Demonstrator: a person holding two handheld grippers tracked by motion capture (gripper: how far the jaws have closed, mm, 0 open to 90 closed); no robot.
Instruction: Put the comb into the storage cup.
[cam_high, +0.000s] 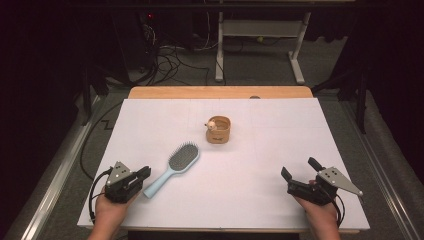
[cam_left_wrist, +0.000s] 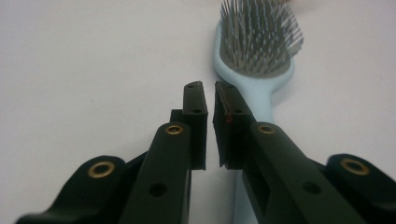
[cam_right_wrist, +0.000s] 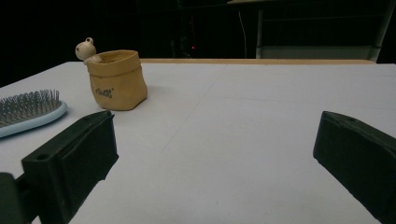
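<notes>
High view shows the hairbrush (cam_high: 174, 167) lying flat on the white worktop (cam_high: 260, 150), bristles up, with its pale blue handle running down and to the left toward the left gripper (cam_high: 143, 173) and its grey bristle head pointing up and to the right toward the tan pot (cam_high: 219, 130). That long axis is what the coming move seems to turn on: the handle's end lies just beside the left gripper's tips, slightly to their right, while the right gripper (cam_high: 299, 169) sits well apart on the far side of the worktop, so the left hand (cam_high: 111, 212) is plainly the nearer one. In the left gripper view the jaws stand narrow, with a thin gap and nothing between them, and the handle (cam_left_wrist: 264, 105) passes behind and under the right-hand jaw, with the bristle head beyond it; the gripper would, by my reading, have to open further and shift sideways to straddle the handle across its width. In the right gripper view the jaws stand wide apart and empty, looking across the worktop at the pot, which has a small round-headed figure (cam_right_wrist: 86, 49) at its rim. Dark lettering (cam_right_wrist: 103, 92) is printed on the pot's side, but it is too small to read; no other brand or label can be made out.
</notes>
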